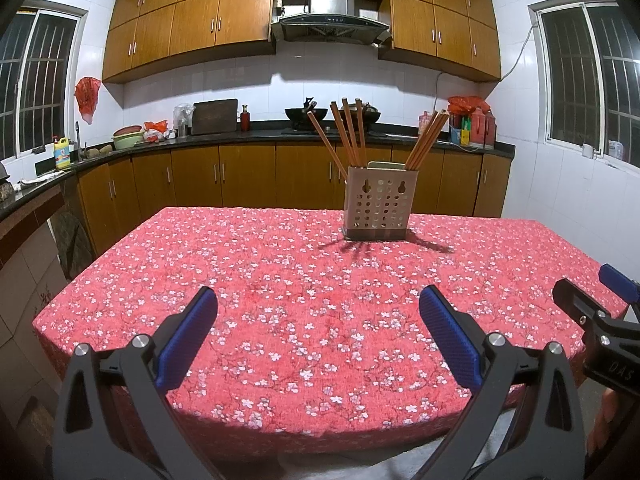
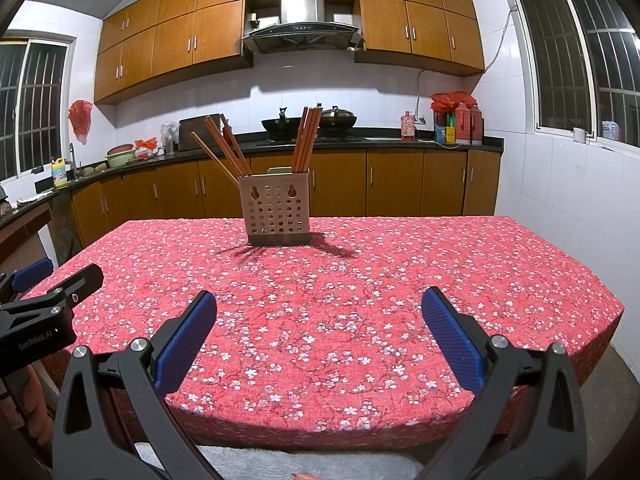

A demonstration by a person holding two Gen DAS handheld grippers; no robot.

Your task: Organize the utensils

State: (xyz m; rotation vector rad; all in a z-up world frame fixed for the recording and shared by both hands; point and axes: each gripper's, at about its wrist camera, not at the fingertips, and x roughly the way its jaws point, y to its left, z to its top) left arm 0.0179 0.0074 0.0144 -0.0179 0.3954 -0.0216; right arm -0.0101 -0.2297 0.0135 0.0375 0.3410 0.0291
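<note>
1. Left hand-held gripper (image 1: 318, 320): blue-padded fingers are spread wide, with nothing held between them; it is positioned above the near edge of the worktop (image 1: 280, 300).
2. Right hand-held gripper (image 2: 320, 322): fingers are likewise spread wide and empty; it is positioned above the near edge, to the right of the left one, and its tip is seen at the right margin of the left wrist view.
3. Chopsticks (image 1: 348, 132): wooden, stood in two fanned groups in the utensil holder, one group leaning left, the other leaning right.
4. Utensil holder (image 1: 379, 204): beige, perforated, square-sided, on a dark base; it is placed upright toward the far side of the worktop, well apart from both grippers.
5. Tablecloth (image 2: 360, 280): red with small white blossoms; the whole worktop is covered by it.
6. Kitchen counter (image 2: 360, 142): dark-topped, set along the far wall; woks, bottles and a cutting board are carried on it.
7. Range hood (image 1: 332, 20): mounted between wooden wall cabinets.
</note>
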